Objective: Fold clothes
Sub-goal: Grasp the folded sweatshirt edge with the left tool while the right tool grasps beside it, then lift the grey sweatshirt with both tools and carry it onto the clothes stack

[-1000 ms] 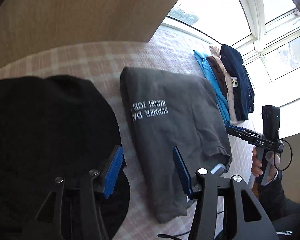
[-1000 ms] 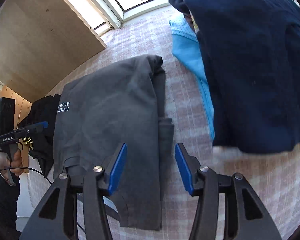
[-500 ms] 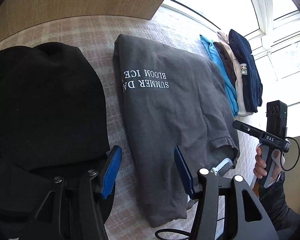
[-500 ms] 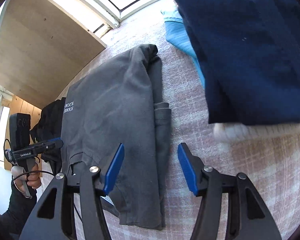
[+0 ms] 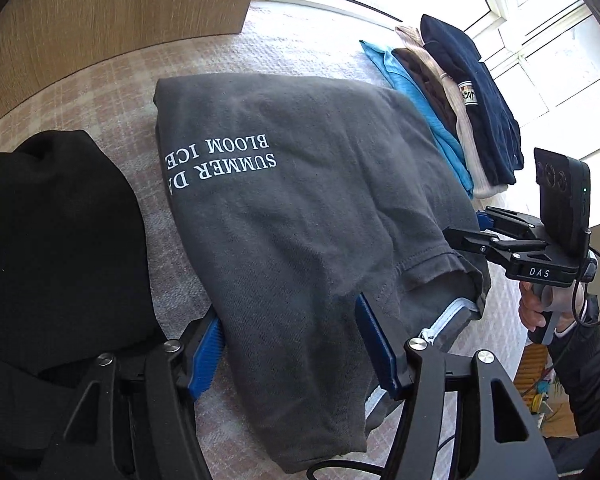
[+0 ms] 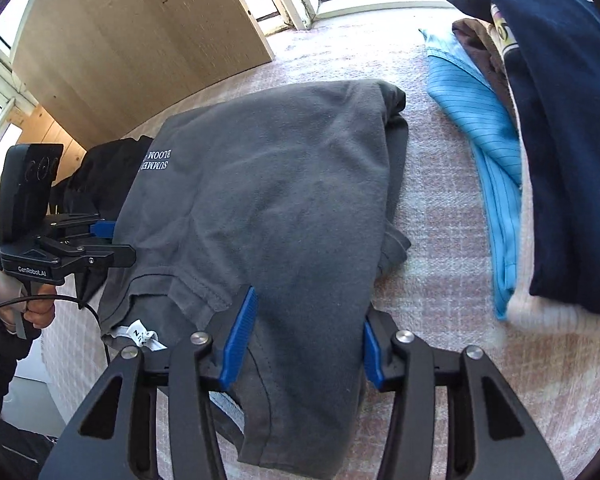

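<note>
A dark grey T-shirt [image 5: 300, 208] with white lettering lies folded on the checked cloth [image 5: 112, 80]. In the right wrist view the same T-shirt [image 6: 268, 200] fills the middle. My left gripper [image 5: 292, 350] points steeply down over the shirt's near left corner; its jaws straddle the fabric and stand apart. My right gripper [image 6: 304, 348] straddles the near right corner, and its jaws are closing with shirt fabric between the blue pads. Each gripper shows in the other's view: the right gripper [image 5: 466, 226] and the left gripper [image 6: 116, 242], both at the shirt's side edges.
A black garment [image 5: 52, 240] lies heaped left of the shirt. A stack of folded clothes [image 5: 472, 92], navy on top and bright blue at the bottom, sits to the right below the window. A wooden panel [image 5: 100, 12] stands behind. A person's hand [image 5: 540, 312] holds the right gripper.
Both grippers have come in and down onto the shirt's near corners, so fabric now fills each gap. The right jaws have narrowed. The shirt lies as before.
</note>
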{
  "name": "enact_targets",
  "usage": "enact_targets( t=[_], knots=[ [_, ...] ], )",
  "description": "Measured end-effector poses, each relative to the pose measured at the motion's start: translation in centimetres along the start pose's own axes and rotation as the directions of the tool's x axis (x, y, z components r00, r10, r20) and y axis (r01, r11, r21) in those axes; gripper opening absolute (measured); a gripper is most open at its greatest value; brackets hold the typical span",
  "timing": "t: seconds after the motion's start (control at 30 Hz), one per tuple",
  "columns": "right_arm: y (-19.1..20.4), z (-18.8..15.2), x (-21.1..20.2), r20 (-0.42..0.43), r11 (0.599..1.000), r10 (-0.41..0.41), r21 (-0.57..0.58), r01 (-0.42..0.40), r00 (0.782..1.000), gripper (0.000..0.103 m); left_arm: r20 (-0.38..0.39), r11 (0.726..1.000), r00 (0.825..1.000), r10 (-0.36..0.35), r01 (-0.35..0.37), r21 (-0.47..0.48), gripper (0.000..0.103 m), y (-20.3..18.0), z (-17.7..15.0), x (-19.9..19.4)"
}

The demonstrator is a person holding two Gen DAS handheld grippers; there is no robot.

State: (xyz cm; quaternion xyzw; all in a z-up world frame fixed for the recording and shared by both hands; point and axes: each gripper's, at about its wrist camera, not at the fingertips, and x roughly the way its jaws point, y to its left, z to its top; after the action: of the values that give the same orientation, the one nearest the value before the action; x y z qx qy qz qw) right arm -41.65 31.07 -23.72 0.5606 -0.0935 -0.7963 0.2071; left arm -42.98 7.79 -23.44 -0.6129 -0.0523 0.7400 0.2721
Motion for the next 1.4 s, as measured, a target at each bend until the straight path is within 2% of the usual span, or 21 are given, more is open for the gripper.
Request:
enact_targets(
  t=[0.03,0.17,0.27,0.33,0.5,0.53,0.57,0.6,0.67,0.7,0.73,0.9,1.1,1.3,1.4],
  knots=[
    [-0.4,0.0,-0.2,-0.017,1.000,0.016,-0.002,-0.016,1.000,0.045,-0.009,1.000,1.000,0.007,-0.007,-0.008,0.050,0.4,-0.2,-0.2],
    [-2.3,-0.4,-0.7,-0.059,0.993,0.108,0.045,-0.106,0.992,0.048,-0.023,0.995,0.996,-0.082,0.081,-0.051,0.050,2.4,-1.0,-1.0],
    [-2.7,-0.5,-0.7,-0.058,0.985,0.158,0.077,-0.154,0.986,0.055,-0.038,0.995,0.996,-0.087,0.084,-0.055,0.050,2.4,-0.9,-0.9],
    [-2.0,-0.3,-0.5,-0.082,0.991,0.127,0.050,-0.123,0.989,0.055,-0.054,0.998,0.997,-0.055,0.054,-0.015,0.049,1.0,-0.5,-0.6],
    [1.9,0.4,0.9,-0.118,0.994,-0.034,-0.103,0.022,0.992,0.057,-0.059,0.995,0.997,0.055,-0.050,0.081,0.049,-2.2,0.0,0.4],
    [2.3,0.3,1.0,-0.108,0.992,-0.051,-0.122,0.038,0.993,0.055,-0.058,0.995,0.997,0.055,-0.050,0.088,0.048,-2.3,0.0,0.4],
    [2.5,0.2,1.1,-0.098,0.990,-0.060,-0.135,0.046,0.993,0.054,-0.057,0.995,0.997,0.052,-0.047,0.094,0.042,-2.4,0.0,0.4],
    [2.4,0.2,1.0,-0.090,0.991,-0.052,-0.125,0.041,0.995,0.044,-0.057,0.995,0.997,0.042,-0.037,0.089,0.037,-2.3,0.0,0.4],
    [1.7,0.1,1.0,-0.079,0.998,-0.009,-0.064,0.004,0.997,0.031,-0.058,0.997,0.998,0.012,-0.007,0.077,0.022,-2.0,0.0,0.5],
    [1.4,0.1,0.9,-0.073,0.999,0.012,-0.038,-0.015,0.997,0.020,-0.059,0.997,0.998,-0.008,0.012,0.072,0.019,-1.9,0.0,0.6],
    [1.1,0.1,0.8,-0.069,0.999,0.033,-0.018,-0.034,0.997,0.016,-0.060,0.997,0.998,-0.017,0.021,0.073,0.018,-1.9,0.1,0.7],
    [0.6,0.2,0.8,-0.056,0.994,0.102,0.053,-0.099,0.993,0.015,-0.051,0.996,0.997,-0.055,0.058,0.065,0.017,-1.7,0.1,0.6],
    [2.3,0.3,2.1,-0.051,0.968,0.235,0.102,-0.229,0.971,0.014,-0.009,0.986,0.987,-0.163,0.163,0.018,0.017,-1.6,0.1,0.5],
    [4.1,0.8,2.4,-0.050,0.976,0.207,0.080,-0.203,0.977,0.014,0.044,0.975,0.974,-0.221,0.220,0.015,0.015,-2.4,0.1,-0.8],
    [4.8,0.9,1.7,-0.032,0.977,0.205,0.073,-0.202,0.978,0.014,0.079,0.977,0.975,-0.208,0.203,0.067,0.015,-3.4,0.1,-2.7]
  ],
)
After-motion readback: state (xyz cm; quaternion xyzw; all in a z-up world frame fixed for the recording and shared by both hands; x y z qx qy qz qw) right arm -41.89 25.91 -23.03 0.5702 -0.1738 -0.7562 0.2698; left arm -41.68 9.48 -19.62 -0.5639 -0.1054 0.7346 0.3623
